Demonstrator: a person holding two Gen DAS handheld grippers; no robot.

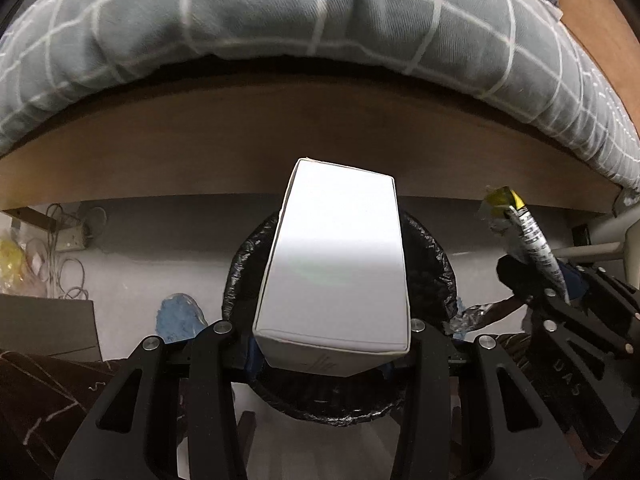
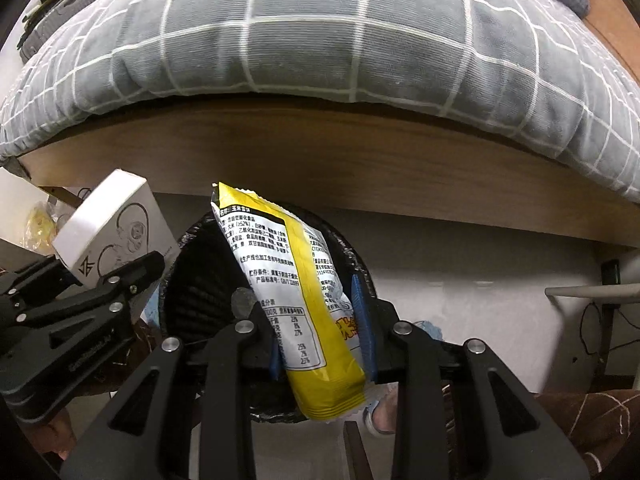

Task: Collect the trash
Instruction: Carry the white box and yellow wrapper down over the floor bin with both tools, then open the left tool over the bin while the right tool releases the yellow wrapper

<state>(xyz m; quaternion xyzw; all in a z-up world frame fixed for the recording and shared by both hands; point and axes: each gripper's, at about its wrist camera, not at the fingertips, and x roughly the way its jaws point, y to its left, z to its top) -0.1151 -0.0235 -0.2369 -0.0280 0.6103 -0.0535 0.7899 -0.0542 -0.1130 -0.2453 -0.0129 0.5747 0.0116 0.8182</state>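
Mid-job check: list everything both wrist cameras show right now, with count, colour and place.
box: one, white, held over the bin.
snack packet: one, yellow and white, held over the bin.
bin: one, black liner, on the floor below both grippers.
quilt: one, grey with white grid, on the bed above.
bed frame: one, brown wood, behind the bin.
power strip and cables: one cluster, pale, floor under the bed at left.
left gripper: one, black, shut on the box.
right gripper: one, black with blue pads, shut on the snack packet.
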